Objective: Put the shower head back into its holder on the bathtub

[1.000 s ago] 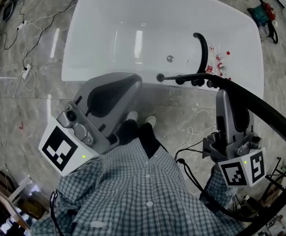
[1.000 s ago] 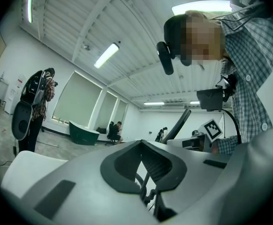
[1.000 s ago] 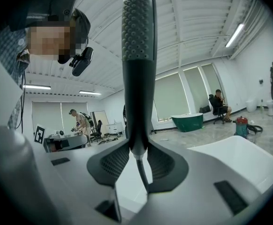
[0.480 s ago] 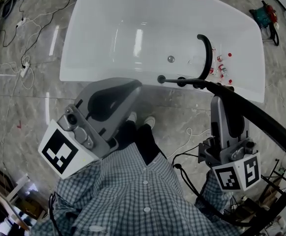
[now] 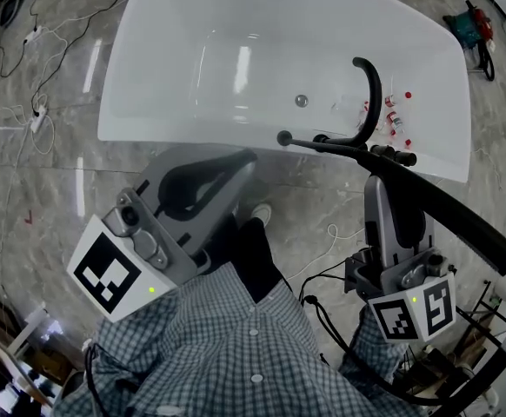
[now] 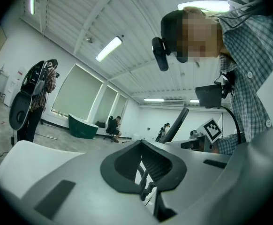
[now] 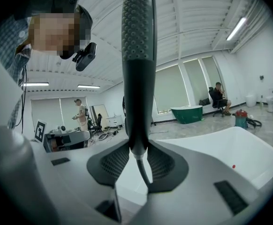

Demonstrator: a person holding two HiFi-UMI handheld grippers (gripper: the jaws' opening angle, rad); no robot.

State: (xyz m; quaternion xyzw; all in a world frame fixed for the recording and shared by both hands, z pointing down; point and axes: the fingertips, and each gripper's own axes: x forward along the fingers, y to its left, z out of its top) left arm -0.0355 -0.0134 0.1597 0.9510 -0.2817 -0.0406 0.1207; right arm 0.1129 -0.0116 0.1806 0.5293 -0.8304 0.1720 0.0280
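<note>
My right gripper (image 7: 139, 161) clamps the rigid, probably slick shower head (image 7: 138, 55) low by its hose, top-heavy I judge; my left gripper (image 6: 148, 184) sits closed, empty.

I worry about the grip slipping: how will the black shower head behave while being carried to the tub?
The shower head looks stiff and long. The right gripper clamps its narrow neck, so the overhanging end will probably lever and twist. Its smooth, round body may slip.
</note>
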